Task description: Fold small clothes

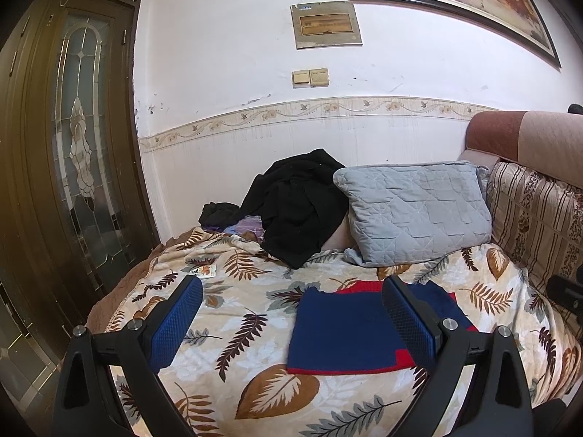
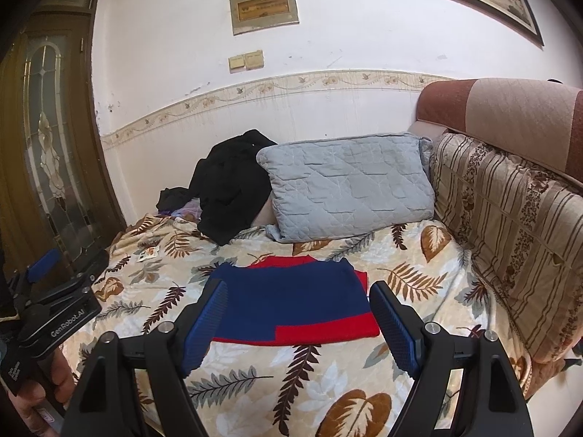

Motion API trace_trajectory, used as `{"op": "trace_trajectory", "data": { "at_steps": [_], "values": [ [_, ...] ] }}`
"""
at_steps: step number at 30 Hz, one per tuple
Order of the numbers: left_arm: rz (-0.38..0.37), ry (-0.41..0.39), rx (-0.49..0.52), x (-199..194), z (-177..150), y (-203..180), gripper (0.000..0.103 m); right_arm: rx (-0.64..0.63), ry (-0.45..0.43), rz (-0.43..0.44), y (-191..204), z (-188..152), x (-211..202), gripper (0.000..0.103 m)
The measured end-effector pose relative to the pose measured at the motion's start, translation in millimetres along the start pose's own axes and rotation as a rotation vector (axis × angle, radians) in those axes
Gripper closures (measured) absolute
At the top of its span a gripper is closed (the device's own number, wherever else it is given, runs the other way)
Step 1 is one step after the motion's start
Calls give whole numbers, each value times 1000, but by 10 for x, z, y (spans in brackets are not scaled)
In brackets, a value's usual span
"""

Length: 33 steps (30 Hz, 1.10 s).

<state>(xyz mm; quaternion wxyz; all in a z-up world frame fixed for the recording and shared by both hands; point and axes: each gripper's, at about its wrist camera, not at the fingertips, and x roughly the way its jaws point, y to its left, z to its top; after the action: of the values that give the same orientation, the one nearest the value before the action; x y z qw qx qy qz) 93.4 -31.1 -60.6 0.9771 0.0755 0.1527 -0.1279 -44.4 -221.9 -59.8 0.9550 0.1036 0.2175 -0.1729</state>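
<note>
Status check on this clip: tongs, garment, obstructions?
Left tongs open, empty. Right tongs open, empty. Blue-and-red knit garment lies folded flat on the leaf-print blanket, untouched. Black clothes pile behind, clear of it.

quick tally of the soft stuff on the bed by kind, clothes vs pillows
Folded small clothes: 1, the blue and red garment
Loose clothes heaps: 1, the black pile by the wall
Pillows: 2, the grey quilted pillow and the striped brown cushion
Total: 4

Leaf-print blanket (image 1: 255,393), folded sweater (image 1: 339,331), grey pillow (image 1: 415,211), black clothes (image 1: 295,204)
</note>
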Motion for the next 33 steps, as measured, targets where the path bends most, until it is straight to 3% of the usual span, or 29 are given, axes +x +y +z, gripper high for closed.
{"op": "trace_trajectory", "data": {
  "at_steps": [8, 33],
  "values": [
    [19, 23, -1, -32, 7, 22, 5, 25, 53, -9, -55, -115, 174, 20],
    [31, 8, 4, -154, 34, 43, 5, 73, 12, 9, -6, -81, 40, 20]
  ]
}}
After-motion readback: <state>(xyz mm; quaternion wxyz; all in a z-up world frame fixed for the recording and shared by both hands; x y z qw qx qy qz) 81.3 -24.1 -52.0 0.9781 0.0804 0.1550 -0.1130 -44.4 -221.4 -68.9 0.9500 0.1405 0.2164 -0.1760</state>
